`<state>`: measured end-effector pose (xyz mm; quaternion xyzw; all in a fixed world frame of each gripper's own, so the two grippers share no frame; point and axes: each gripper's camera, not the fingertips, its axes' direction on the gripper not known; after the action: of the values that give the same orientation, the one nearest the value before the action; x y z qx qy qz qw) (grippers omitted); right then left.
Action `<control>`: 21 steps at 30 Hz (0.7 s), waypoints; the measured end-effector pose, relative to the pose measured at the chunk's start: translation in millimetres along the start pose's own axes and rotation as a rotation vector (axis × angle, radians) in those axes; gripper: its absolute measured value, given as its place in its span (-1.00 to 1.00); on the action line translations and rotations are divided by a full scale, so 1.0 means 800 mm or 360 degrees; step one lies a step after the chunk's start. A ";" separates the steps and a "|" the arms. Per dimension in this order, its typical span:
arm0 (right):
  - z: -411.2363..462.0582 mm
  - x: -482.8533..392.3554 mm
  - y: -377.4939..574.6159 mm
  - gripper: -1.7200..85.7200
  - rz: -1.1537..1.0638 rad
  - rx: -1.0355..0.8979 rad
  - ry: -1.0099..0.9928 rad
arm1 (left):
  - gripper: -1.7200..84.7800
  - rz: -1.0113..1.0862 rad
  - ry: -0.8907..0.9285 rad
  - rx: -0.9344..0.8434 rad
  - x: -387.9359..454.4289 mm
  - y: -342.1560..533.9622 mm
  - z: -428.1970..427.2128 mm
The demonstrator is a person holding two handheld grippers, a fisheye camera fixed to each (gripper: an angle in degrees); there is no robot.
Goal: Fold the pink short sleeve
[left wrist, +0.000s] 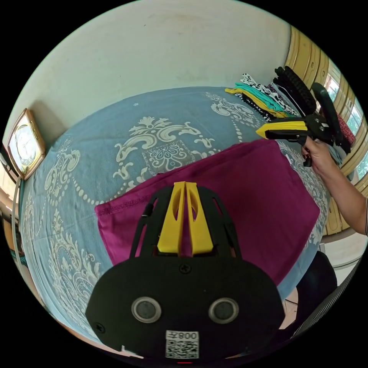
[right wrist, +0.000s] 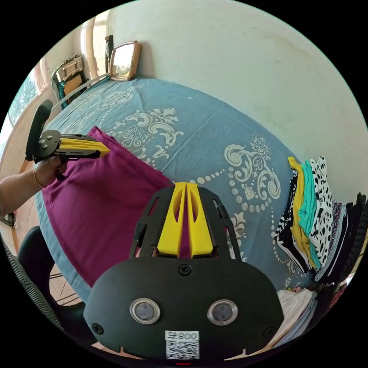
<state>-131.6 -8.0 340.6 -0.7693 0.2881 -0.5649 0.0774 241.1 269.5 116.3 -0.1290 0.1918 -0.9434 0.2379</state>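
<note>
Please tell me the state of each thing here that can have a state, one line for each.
left gripper: jaws shut, gripping nothing, above the shirt.
right gripper: jaws shut, gripping nothing.
pink shirt: folded into a flat rectangle on the bedsheet.
pile of clothes: folded, stacked beside the wall.
clock: leaning upright against the wall.

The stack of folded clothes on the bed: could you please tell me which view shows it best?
The right gripper view: the stack of folded clothes lies near and large on the blue patterned bedspread, each layer's edge distinct. In the left gripper view the stack is small, at the far side, partly behind the right gripper.
</note>
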 end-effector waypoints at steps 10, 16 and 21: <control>0.032 0.063 0.085 -0.96 0.0131 -0.0152 -0.0112 | -0.96 -0.0121 0.0064 -0.0048 -0.023 0.022 0.007; 0.003 0.125 0.099 -0.96 0.0400 0.0077 -0.0353 | -0.96 -0.0187 -0.0119 0.0031 -0.028 0.050 -0.023; 0.041 0.098 0.122 -0.96 0.0272 -0.0073 -0.0359 | -0.96 -0.0370 -0.0009 -0.0065 -0.055 0.073 -0.009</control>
<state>-120.7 -136.5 350.7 -0.8023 0.3548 -0.4594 0.1396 299.1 246.2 78.4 -0.1577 0.1939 -0.9602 0.1246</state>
